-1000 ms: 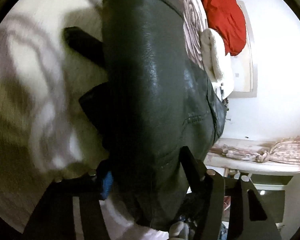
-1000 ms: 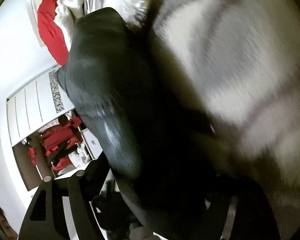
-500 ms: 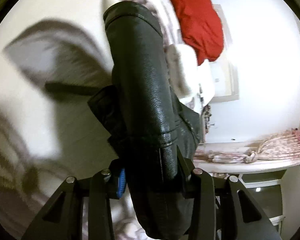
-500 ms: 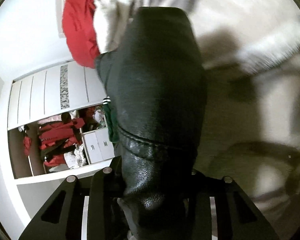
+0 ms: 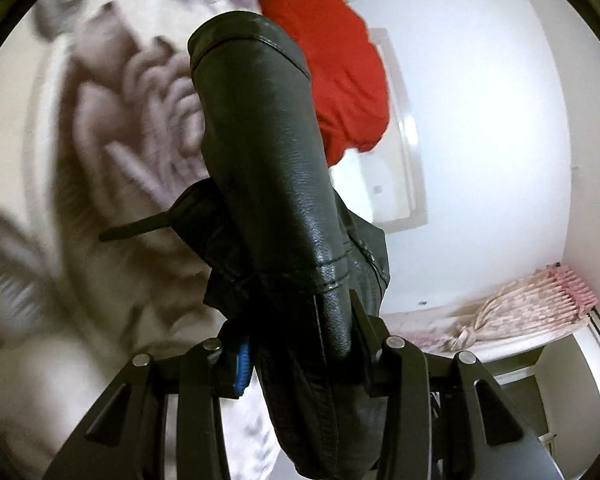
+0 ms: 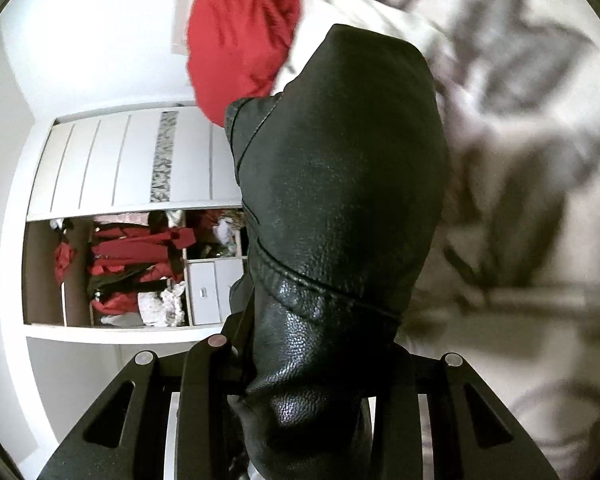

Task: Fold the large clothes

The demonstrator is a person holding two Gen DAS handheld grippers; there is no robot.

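A black leather jacket (image 5: pixel 276 184) hangs clamped between the fingers of my left gripper (image 5: pixel 300 344), held up above the bed. Its grained leather fills the middle of the left wrist view. My right gripper (image 6: pixel 312 356) is shut on another part of the same jacket (image 6: pixel 340 200), which bulges over its jaws and hides the fingertips. The jacket hangs in the air between both grippers, off the bedspread.
A pale bedspread with a grey rose print (image 5: pixel 112 152) lies below, also in the right wrist view (image 6: pixel 520 200). A red garment (image 5: pixel 340 68) lies on it near the white wall. An open wardrobe with red clothes (image 6: pixel 132 268) and a tied pink curtain (image 5: pixel 528 304) stand further off.
Both grippers have lifted the jacket up off the bed and tilted toward the wall; the red garment and wardrobe have swung further into view.
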